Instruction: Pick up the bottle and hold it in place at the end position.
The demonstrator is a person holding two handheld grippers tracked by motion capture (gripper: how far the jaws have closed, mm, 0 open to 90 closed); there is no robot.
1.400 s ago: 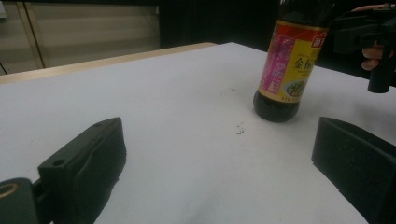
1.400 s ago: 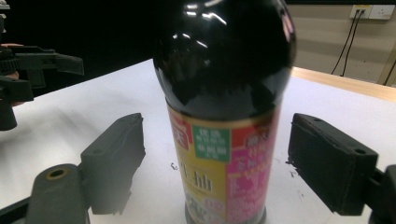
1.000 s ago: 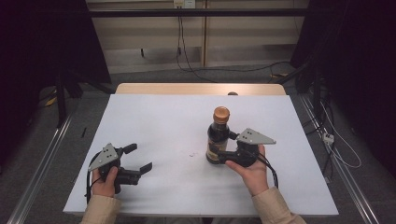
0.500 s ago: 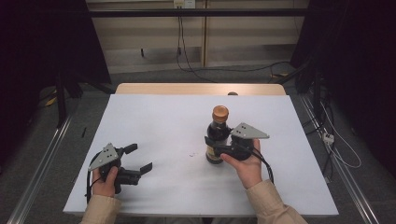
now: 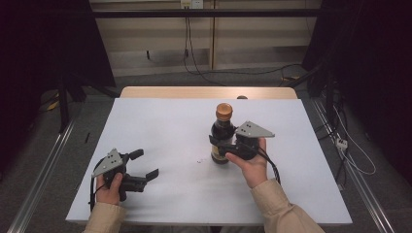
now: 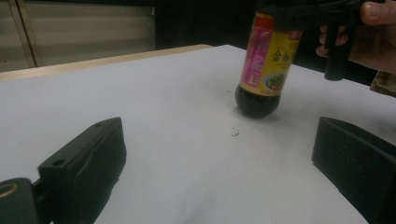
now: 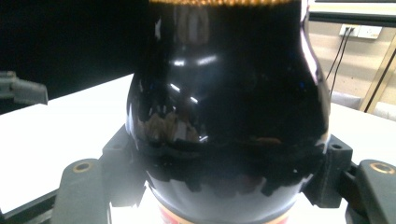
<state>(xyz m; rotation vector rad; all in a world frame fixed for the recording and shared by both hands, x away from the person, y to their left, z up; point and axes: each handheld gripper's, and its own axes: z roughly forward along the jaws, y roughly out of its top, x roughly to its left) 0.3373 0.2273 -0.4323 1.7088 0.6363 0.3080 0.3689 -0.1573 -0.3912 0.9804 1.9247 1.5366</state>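
Since the earlier high view, the right gripper [image 5: 219,148] has slid leftward against the dark sauce bottle [image 5: 222,133], and its jaws have just been closing; the right gripper view has them pressed on either side of the bottle's [image 7: 229,98] glossy shoulder, so the bottle is clamped. It stands on the white table [image 5: 160,126] a little right of the middle, about halfway between the far edge and the near edge. In the left gripper view its base [image 6: 256,100] leans slightly, and whether it rests fully on the table I cannot tell. Its long axis runs close to upright, orange cap [image 5: 224,111] on top, with the jaws crossing it level from the right. The right hand [image 5: 250,162] is therefore the nearer one by far. Well apart, near the front left corner, the left gripper [image 5: 145,165] rests in the left hand [image 5: 111,187], jaws spread wide with nothing between them, pointing toward the bottle.
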